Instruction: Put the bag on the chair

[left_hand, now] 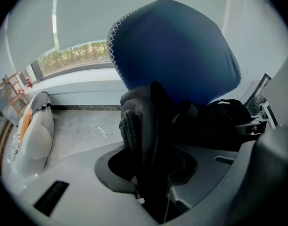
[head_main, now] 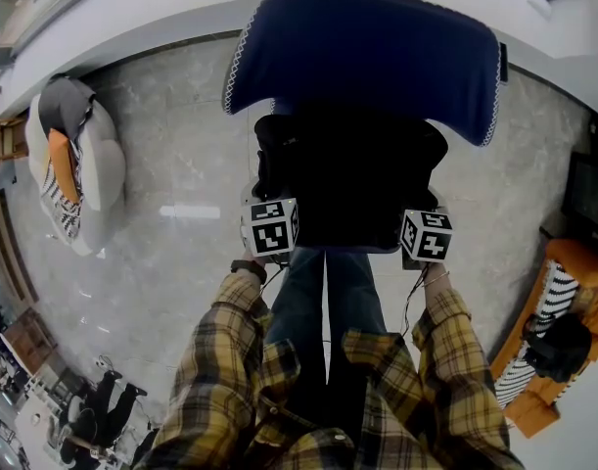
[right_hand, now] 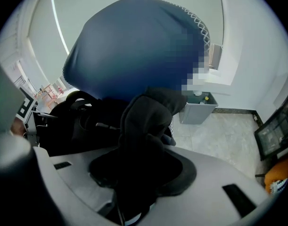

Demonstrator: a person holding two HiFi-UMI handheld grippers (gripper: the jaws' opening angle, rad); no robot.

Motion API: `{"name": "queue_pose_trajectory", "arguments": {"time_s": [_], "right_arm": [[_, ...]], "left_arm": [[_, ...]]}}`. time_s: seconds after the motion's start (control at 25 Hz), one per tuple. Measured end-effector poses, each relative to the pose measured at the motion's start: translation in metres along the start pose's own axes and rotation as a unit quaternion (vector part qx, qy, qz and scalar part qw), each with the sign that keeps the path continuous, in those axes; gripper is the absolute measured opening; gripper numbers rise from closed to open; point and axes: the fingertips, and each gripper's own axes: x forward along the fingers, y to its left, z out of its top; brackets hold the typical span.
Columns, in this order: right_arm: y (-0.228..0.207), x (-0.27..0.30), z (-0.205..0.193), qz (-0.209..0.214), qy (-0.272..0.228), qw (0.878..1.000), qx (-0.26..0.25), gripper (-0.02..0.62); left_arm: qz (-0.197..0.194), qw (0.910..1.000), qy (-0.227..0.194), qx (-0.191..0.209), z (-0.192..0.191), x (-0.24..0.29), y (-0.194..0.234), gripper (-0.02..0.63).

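Note:
A black bag (head_main: 347, 184) rests on the seat of a chair with a dark blue backrest (head_main: 367, 52), just ahead of the person's knees. My left gripper (head_main: 272, 221) is at the bag's left side and my right gripper (head_main: 426, 228) at its right side, both pointing steeply down. In the left gripper view a fold of the bag (left_hand: 148, 140) with a ribbed strap stands between the jaws of the left gripper (left_hand: 153, 192), which look parted around it. In the right gripper view a bunched black fold (right_hand: 144, 140) rises between the parted jaws of the right gripper (right_hand: 134, 192). The pads themselves are hidden.
A pale armchair (head_main: 93, 169) with an orange cushion stands on the marble floor at the left. An orange seat (head_main: 563, 341) with striped and black things is at the right, below a dark screen (head_main: 587, 194). A grey bin (right_hand: 198, 106) sits beyond the chair.

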Motion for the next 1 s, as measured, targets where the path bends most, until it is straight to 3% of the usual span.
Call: {"name": "queue_pose_trajectory", "arguments": {"time_s": [0.32,0.56,1.0], "right_arm": [[0.000,-0.009,0.004,-0.008,-0.002,1.000,0.001,0.161],[0.001,-0.021,0.009,-0.020,-0.013,1.000,-0.005,0.213],[0.006,-0.054,0.020,-0.006,-0.033,0.999,0.013,0.244]], "left_arm": [[0.015,0.9999,-0.001,0.000,0.002,-0.007,0.006,0.170],[0.013,0.9999,-0.003,-0.006,0.005,-0.017,0.010,0.222],[-0.004,0.9999,-0.014,-0.006,0.017,-0.049,0.004,0.249]]}}
